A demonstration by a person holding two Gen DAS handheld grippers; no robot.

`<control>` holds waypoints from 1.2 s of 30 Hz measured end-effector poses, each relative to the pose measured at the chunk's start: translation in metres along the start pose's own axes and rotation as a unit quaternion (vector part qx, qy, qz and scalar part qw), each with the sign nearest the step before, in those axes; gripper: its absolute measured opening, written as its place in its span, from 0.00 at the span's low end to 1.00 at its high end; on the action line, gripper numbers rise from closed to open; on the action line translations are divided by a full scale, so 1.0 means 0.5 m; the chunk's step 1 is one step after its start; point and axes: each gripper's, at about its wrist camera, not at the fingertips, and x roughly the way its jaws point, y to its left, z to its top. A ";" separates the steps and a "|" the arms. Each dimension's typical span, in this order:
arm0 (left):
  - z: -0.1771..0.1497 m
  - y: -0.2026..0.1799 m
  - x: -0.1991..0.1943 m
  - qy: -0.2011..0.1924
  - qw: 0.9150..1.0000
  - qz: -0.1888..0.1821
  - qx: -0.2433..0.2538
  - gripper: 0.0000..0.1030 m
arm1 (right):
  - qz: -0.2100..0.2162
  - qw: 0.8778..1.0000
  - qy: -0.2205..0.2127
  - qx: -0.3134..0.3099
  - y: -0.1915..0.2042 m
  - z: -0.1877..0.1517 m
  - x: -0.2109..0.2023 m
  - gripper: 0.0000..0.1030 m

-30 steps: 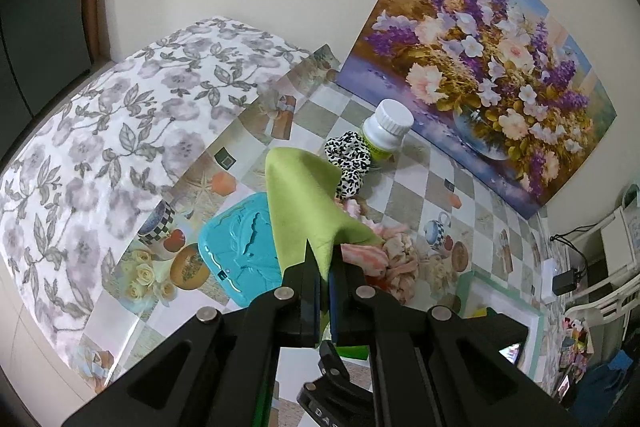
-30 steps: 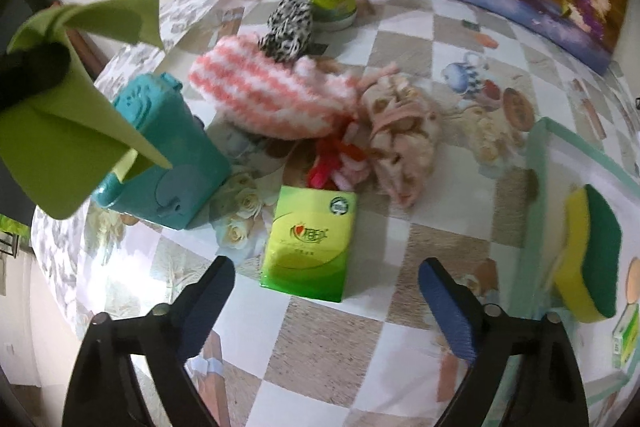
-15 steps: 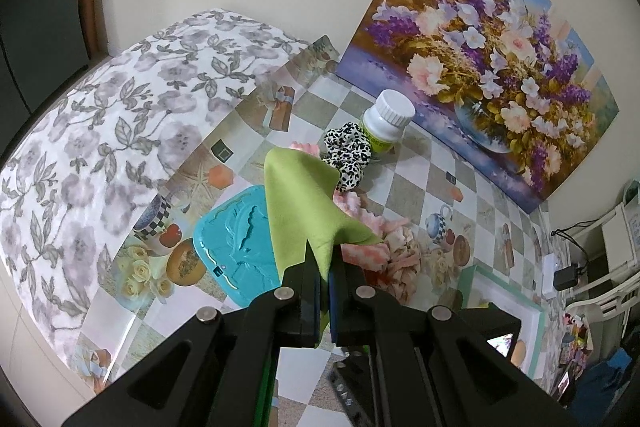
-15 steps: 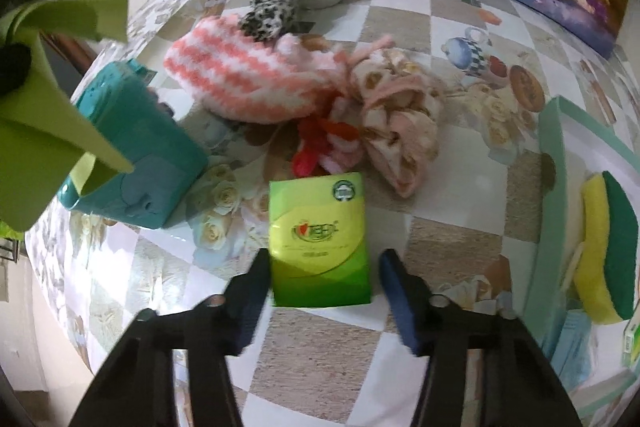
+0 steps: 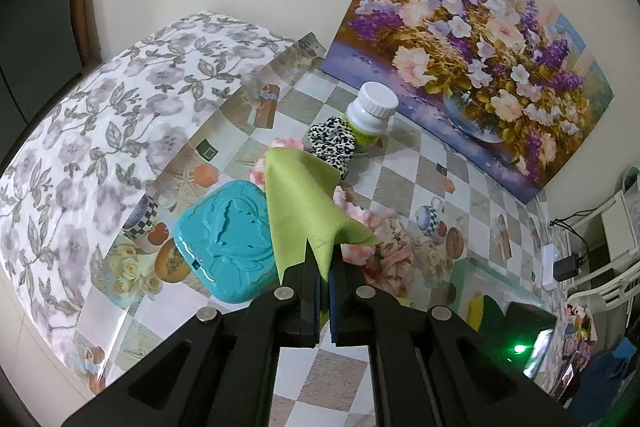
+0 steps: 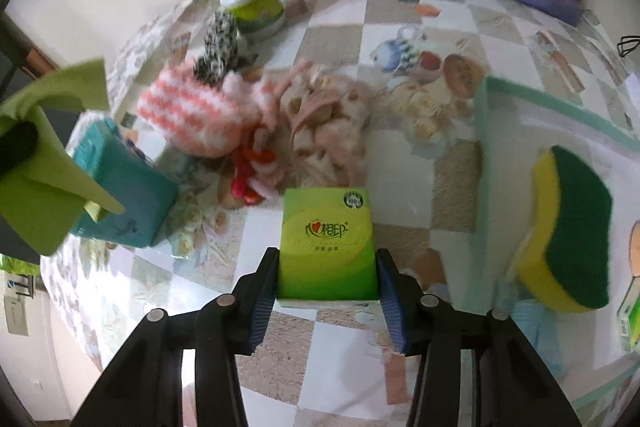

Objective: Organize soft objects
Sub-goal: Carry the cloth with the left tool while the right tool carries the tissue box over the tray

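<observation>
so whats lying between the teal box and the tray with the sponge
In the right wrist view, between the teal box and the tray: a striped pink knit, crumpled pink cloth, and the green tissue pack.

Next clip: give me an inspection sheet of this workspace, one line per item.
Surface: table under a glossy checked cloth.
Job's things: green cloth held up; green tissue pack; striped fluffy piece; pink floral fabric; spotted scrunchie.
Clutter: teal box; white bottle; sponge in the tray.
Grippers: left gripper shut on green cloth; right gripper closing around the pack.
Cables: black lead at the wall.
Surroundings: flower painting.
</observation>
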 end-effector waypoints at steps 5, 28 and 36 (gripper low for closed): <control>-0.004 -0.021 -0.011 -0.006 1.000 -0.005 0.009 0.03 | 0.007 1.000 -0.024 0.008 -0.023 0.009 -0.047 0.48; -0.068 -0.202 -0.038 -0.015 0.994 -0.043 0.103 0.03 | -0.056 0.984 -0.129 0.112 -0.223 0.008 -0.237 0.48; -0.127 -0.300 -0.030 0.009 0.984 -0.086 0.157 0.03 | -0.099 0.974 -0.134 0.155 -0.345 -0.021 -0.275 0.48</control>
